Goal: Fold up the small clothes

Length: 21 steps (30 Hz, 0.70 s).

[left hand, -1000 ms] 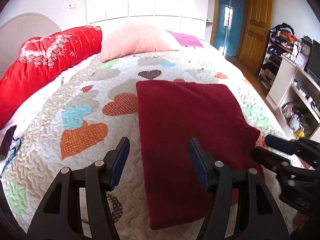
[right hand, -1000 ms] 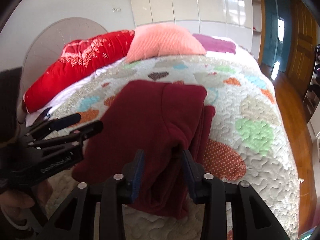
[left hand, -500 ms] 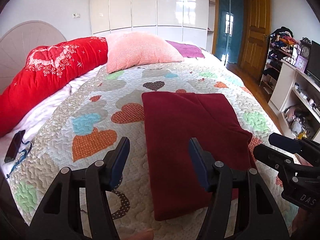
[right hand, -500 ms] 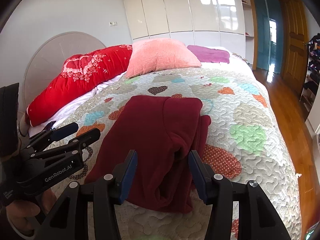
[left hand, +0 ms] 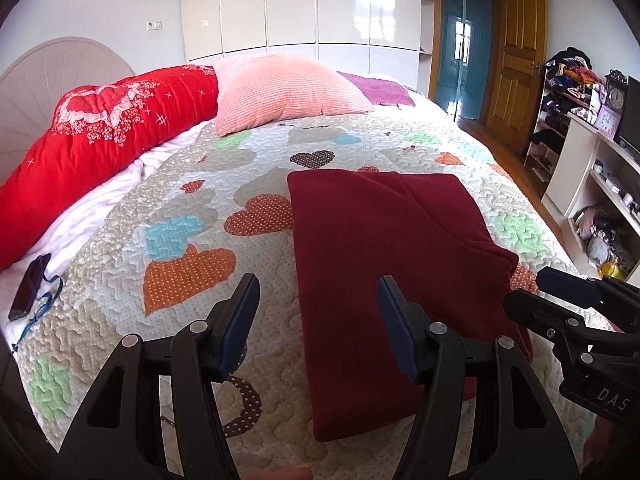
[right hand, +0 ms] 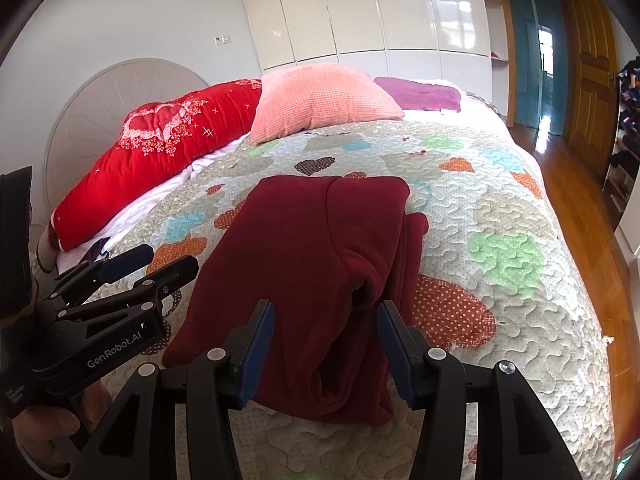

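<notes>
A: Nearest the lens, what does the left gripper (left hand: 316, 312) show?

B: Its fingers (left hand: 240, 318) stand wide apart with nothing between them, above the near part of the quilt (left hand: 192, 216). The right finger sits over the near left portion of the dark red garment (left hand: 384, 248).

A: And the right gripper (right hand: 325, 338)?

B: Its fingers (right hand: 394, 350) are likewise apart and hold nothing. They frame the near edge of the garment (right hand: 304, 264), where a rolled sleeve-like fold bunches up on the right side.

A: Where does the garment lie?

B: Flat on the quilt, near the foot of the bed, folded into a rough rectangle. Its left edge is straight; its right side carries a diagonal flap and a thicker lump.

A: Do the grippers see each other?

B: Yes. The right gripper appears at the right edge of the left view, just beside the garment's right corner, and the left gripper shows at the left edge of the right view.

A: Farther off?

B: A dark phone (left hand: 30, 288) with a blue cord lies on the white sheet at far left. Beyond the garment sit a long red bolster (left hand: 100, 148), a pink pillow (left hand: 280, 92) and a purple cloth (left hand: 380, 90). White wardrobe doors (left hand: 320, 4) close the far wall, with a wooden door (left hand: 516, 60) to the right.
</notes>
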Each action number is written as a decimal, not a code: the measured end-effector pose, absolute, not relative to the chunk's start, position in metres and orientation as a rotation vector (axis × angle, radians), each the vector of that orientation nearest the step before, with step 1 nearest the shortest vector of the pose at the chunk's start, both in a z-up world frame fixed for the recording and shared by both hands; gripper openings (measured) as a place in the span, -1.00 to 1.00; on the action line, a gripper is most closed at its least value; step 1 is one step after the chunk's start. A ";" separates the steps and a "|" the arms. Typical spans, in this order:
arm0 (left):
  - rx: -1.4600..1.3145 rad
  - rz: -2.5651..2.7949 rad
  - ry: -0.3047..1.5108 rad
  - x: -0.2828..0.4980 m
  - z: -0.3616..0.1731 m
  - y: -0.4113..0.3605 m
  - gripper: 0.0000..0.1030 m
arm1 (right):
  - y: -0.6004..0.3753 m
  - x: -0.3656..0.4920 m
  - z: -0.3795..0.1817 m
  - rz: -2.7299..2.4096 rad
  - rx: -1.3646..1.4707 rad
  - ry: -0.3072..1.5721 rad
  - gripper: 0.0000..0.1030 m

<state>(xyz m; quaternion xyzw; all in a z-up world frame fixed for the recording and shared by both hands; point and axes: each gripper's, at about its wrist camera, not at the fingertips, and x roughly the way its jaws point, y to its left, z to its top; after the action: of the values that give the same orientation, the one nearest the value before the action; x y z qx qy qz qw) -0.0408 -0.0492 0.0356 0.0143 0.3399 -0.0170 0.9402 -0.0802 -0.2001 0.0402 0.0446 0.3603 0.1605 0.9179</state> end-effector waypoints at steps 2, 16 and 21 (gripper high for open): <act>0.027 -0.035 0.701 -0.039 0.034 -0.048 0.18 | -0.200 -0.079 0.038 0.333 0.093 0.747 0.00; 0.031 -0.038 0.727 -0.036 0.027 -0.050 0.18 | -0.196 -0.072 0.033 0.330 0.084 0.766 0.00; 0.030 -0.037 0.724 -0.035 0.029 -0.049 0.18 | -0.195 -0.067 0.033 0.322 0.076 0.773 0.00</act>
<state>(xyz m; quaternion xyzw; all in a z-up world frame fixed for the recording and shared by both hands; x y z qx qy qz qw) -0.0349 -0.0489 0.0288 0.0145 0.3543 -0.0179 0.9348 -0.0672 -0.1952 0.0330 0.0367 0.3751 0.1563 0.9130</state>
